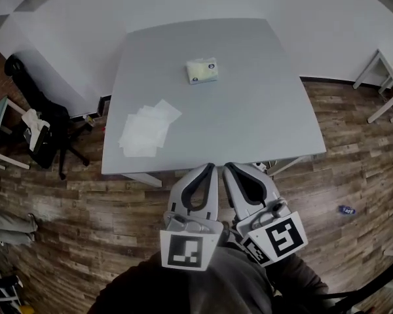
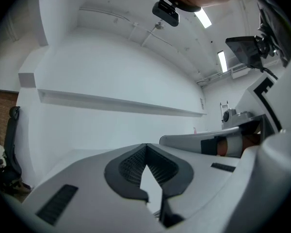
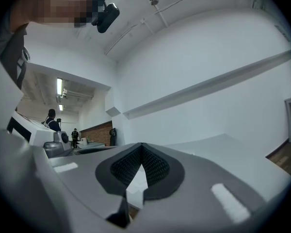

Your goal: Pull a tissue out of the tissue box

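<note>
Two grippers sit tucked in close to the person's body in the head view, side by side over the wood floor, just short of the near edge of the table. The left gripper has its jaws pressed together at the tips with nothing between them, and its own view backs that up. Same deal for the right gripper: jaws closed tip to tip and empty. Further out, on the near-left part of the grey table, there's a loose pile of white tissues lying flat and overlapping. Past that, toward the far middle of the table, sits the tissue box, small and pale, well apart from both grippers and the pile. Can't really tell if a tissue is poking out of its top. Off to the left of the table stands a black chair.
</note>
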Demonstrator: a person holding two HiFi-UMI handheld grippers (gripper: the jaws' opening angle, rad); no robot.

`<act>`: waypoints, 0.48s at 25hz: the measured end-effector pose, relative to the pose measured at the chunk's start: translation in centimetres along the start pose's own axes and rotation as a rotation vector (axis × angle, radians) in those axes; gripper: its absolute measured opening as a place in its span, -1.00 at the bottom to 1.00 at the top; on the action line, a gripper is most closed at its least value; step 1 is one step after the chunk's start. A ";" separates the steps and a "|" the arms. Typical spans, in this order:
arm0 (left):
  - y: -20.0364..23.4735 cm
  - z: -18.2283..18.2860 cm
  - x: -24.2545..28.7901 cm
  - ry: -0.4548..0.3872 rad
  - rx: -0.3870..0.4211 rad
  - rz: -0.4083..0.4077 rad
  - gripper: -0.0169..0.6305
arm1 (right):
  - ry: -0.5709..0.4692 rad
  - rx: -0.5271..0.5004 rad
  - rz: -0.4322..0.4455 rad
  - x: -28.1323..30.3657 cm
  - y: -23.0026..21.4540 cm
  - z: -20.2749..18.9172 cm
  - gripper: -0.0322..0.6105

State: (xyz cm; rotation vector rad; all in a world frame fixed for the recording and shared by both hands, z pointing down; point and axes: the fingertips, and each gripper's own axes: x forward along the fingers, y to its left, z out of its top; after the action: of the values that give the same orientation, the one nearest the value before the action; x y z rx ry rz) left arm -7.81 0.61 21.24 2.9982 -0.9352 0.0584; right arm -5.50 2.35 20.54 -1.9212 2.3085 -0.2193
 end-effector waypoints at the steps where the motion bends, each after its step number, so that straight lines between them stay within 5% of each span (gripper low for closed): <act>1: -0.1 -0.2 -0.2 0.005 -0.008 -0.011 -0.94 | 0.005 0.006 -0.003 -0.1 0.2 -0.2 -0.89; 12: 2.1 1.0 -1.2 0.007 -0.056 -0.025 -0.94 | -0.033 -0.050 -0.007 1.8 2.5 1.5 -0.90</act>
State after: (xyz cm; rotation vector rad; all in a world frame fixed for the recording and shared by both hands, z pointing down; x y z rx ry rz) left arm -9.93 -0.45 20.19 2.9553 -0.8833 0.0423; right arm -7.92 0.97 18.55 -1.9405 2.3085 -0.1307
